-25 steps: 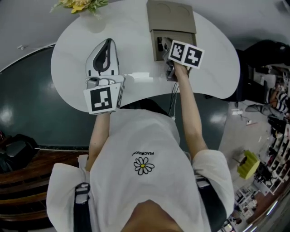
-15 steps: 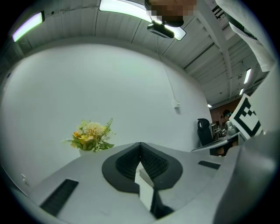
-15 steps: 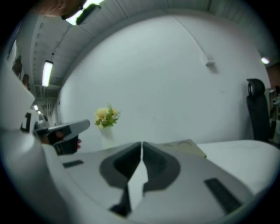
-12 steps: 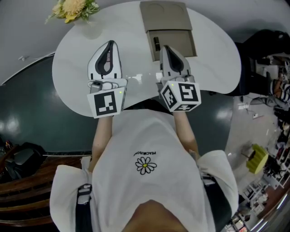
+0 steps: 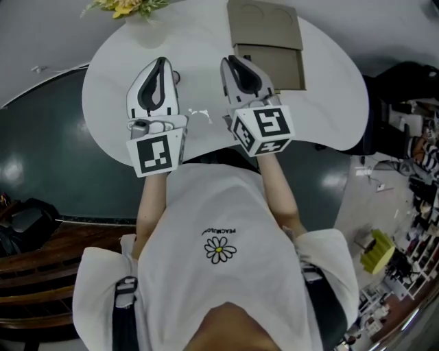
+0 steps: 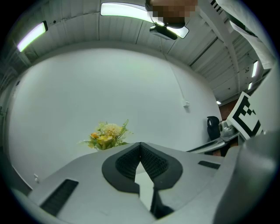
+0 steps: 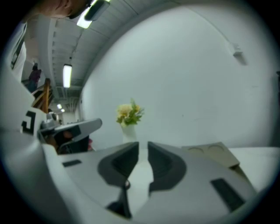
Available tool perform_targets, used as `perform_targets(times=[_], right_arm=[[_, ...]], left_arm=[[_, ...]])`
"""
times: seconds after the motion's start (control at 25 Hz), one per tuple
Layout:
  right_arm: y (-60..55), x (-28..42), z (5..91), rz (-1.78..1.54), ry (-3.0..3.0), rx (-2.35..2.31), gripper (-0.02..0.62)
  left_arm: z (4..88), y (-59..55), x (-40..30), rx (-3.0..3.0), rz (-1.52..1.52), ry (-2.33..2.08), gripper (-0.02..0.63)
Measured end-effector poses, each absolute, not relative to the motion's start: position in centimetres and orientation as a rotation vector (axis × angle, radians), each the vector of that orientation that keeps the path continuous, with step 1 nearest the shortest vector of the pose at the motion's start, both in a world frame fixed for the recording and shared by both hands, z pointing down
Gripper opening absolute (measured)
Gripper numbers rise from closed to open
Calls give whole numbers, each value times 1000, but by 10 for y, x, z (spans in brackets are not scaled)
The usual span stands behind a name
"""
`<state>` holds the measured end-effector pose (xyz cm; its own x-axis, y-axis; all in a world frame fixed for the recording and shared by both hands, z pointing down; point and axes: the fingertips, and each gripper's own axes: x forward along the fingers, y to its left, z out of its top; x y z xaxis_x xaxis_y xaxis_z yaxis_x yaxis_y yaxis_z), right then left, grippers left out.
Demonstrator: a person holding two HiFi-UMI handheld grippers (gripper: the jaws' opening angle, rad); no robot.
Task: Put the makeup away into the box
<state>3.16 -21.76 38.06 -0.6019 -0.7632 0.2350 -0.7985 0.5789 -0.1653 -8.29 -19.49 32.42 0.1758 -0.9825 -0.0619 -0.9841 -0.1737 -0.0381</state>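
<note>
Table (image 5: 329, 103): white, rounded top with a curved near edge; its far right part also shows in the right gripper view (image 7: 262, 153).
Box (image 5: 267, 41): tan, flat on the far side of the table, right of the middle; its lid lies folded back away from the person, with two round marks on it. What is inside cannot be made out.
Flowers (image 5: 127, 5): yellow with green leaves, at the far left edge of the table, well apart from the box.
Vase (image 7: 129, 131): white, upright under the flowers.
</note>
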Motion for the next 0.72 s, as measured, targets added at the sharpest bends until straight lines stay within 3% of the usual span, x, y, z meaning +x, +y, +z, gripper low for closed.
perform_targets(times=[0.08, 0.2, 0.4, 0.72], right_arm=[[-217, 8, 390, 352, -2676, 1200, 156], [-217, -27, 416, 341, -2657, 1020, 210], [-209, -79, 483, 335, -2535, 747, 256], [-205, -104, 559, 377, -2327, 610, 261]], left_arm=[[329, -192, -92, -2333, 30, 2006, 20], [336, -188, -108, -2301, 13, 2056, 20], [348, -179, -134, -2245, -9, 2147, 20], [363, -168, -166, -2178, -38, 2249, 20]])
